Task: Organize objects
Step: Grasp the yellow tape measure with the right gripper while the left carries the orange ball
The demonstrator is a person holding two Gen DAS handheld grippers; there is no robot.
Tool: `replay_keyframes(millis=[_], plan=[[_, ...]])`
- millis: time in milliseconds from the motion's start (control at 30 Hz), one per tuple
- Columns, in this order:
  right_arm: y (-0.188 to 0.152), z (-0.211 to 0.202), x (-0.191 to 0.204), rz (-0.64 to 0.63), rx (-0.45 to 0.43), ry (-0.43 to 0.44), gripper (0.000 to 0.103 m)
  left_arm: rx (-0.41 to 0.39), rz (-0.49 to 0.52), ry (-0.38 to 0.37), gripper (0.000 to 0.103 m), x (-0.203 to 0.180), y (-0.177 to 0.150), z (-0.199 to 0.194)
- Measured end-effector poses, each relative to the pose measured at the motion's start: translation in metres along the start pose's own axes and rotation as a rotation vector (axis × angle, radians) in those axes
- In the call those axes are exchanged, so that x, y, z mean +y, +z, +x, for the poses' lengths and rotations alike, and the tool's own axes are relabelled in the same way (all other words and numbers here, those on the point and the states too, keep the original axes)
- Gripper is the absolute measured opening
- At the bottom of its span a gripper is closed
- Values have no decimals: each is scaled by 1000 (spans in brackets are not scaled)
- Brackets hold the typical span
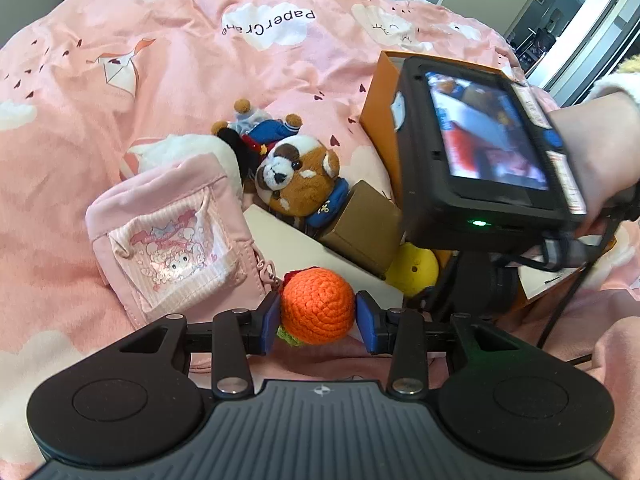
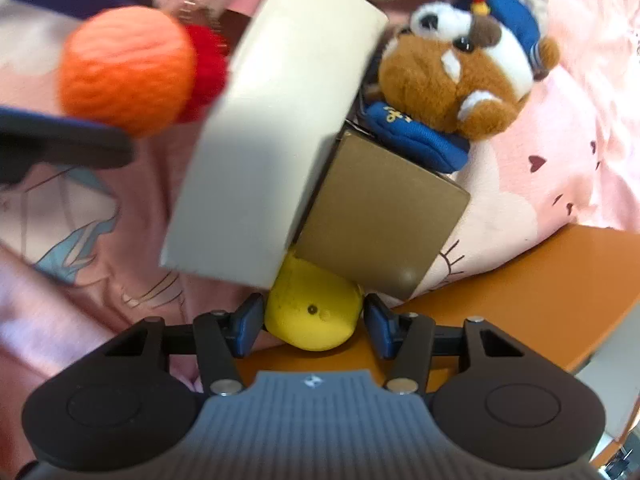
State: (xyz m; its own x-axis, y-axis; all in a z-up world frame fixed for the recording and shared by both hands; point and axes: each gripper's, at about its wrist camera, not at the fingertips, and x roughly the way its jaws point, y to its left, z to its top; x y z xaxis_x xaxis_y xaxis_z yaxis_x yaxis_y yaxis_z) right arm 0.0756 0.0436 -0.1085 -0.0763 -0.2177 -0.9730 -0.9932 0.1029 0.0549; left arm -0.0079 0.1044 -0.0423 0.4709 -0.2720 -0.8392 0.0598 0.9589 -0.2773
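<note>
My left claw (image 1: 317, 317) pinches the soft, light orange ball (image 1: 317, 307) across its middle; my right claw (image 2: 314, 320) brackets the squashy yellow toy (image 2: 314, 316), barely touching.

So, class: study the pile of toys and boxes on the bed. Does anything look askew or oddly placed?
Yes. The white box lies tilted, propped on the brown box, with the yellow toy wedged beneath both. The brown plush lies tipped over against the boxes. It looks like a jumble, not a stack.
</note>
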Motion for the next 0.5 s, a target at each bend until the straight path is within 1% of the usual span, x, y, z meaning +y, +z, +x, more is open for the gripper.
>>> replay_keyframes(millis=[33, 167, 333, 500], plan=[[-1, -4, 2, 18, -4, -26, 57, -2, 1, 0, 45, -1, 1, -1], [-11, -25, 7, 12, -51, -41, 56, -15, 4, 4, 45, -7, 5, -4], [-30, -50, 12, 10, -105, -93, 54, -69, 8, 2, 45, -18, 12, -15], [-50, -85, 13, 46, -202, -94, 52, -115, 8, 0, 45, -28, 22, -24]])
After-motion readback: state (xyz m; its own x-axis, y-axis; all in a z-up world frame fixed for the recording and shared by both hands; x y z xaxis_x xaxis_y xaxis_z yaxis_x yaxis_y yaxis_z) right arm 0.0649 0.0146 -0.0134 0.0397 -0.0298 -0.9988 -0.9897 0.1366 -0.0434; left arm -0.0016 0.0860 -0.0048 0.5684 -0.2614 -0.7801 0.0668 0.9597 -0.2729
